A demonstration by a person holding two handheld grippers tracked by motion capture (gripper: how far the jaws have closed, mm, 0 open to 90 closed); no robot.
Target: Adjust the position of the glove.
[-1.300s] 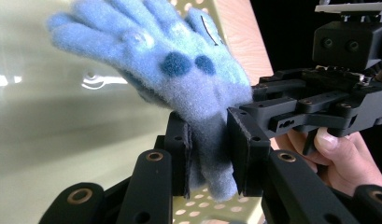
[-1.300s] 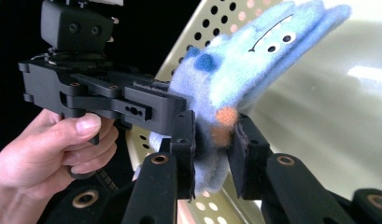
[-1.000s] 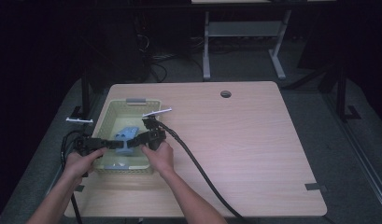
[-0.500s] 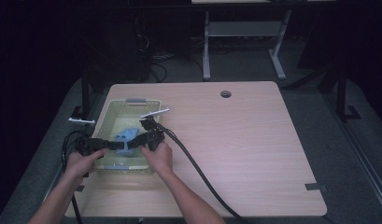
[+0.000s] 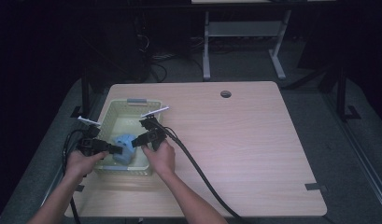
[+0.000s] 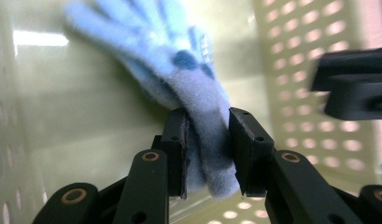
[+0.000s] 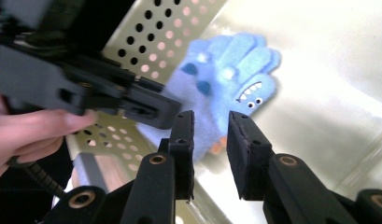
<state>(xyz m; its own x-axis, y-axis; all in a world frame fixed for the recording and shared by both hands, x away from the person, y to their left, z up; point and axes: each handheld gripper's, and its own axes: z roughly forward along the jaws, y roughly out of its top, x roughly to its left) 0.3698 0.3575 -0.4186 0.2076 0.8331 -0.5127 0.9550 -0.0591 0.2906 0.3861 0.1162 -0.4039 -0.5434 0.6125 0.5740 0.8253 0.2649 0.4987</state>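
Inside the basket, our left gripper clamps the glove; our right gripper, jaws apart, should close squarely on its cuff.

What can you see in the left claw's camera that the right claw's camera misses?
Left gripper view alone: the left claw pinching the cuff of the blue glove, jaws closed on the fabric.

Right gripper view alone: the monster face with teeth and eyes on the glove, a hand holding the left claw, and the right claw open, jaws apart over the cuff.

Both: the glove inside the perforated basket.
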